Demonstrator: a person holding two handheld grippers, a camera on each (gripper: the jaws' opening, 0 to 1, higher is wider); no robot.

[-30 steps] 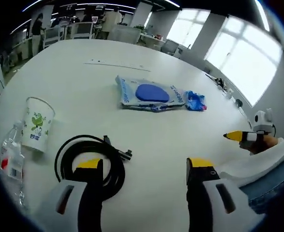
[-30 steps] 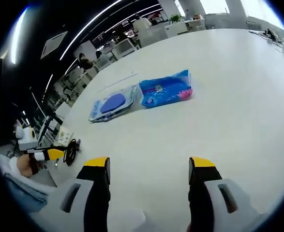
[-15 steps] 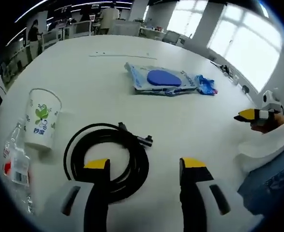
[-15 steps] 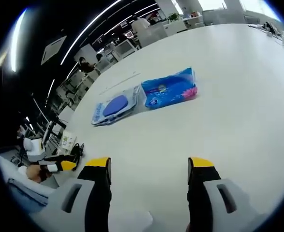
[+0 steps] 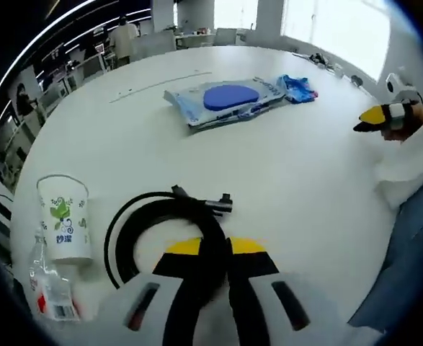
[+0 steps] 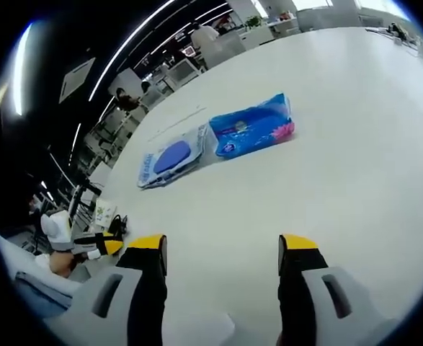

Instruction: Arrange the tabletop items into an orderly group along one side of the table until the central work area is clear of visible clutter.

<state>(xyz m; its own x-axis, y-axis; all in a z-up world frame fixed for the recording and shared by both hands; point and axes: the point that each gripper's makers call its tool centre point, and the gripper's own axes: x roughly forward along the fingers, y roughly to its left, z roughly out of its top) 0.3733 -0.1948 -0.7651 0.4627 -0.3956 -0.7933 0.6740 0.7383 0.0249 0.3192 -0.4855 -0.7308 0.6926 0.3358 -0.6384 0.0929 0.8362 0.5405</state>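
A coiled black cable [image 5: 135,227] lies on the white table [image 5: 305,180] close in front. My left gripper [image 5: 217,246] is shut on the near right side of the coil, its yellow-tipped jaws pinching the black loop. A paper cup with a green print [image 5: 63,227] stands left of the coil, and a clear plastic bottle [image 5: 49,292] lies beside it. A clear pouch holding a blue disc [image 5: 225,99] and a blue tissue pack [image 5: 297,88] lie farther off. My right gripper [image 6: 222,245] is open over bare table, short of the pouch [image 6: 169,156] and the tissue pack [image 6: 254,126].
The right gripper [image 5: 384,115], held by a hand in a white sleeve, shows at the table's right edge. The left gripper [image 6: 88,245] shows at the far left near the cable [image 6: 116,225]. Office desks, chairs and people stand beyond the table. Windows are behind.
My left gripper has moved down onto the coil and shut on the black cable; it stood open before. The right gripper stays open and has hardly moved.
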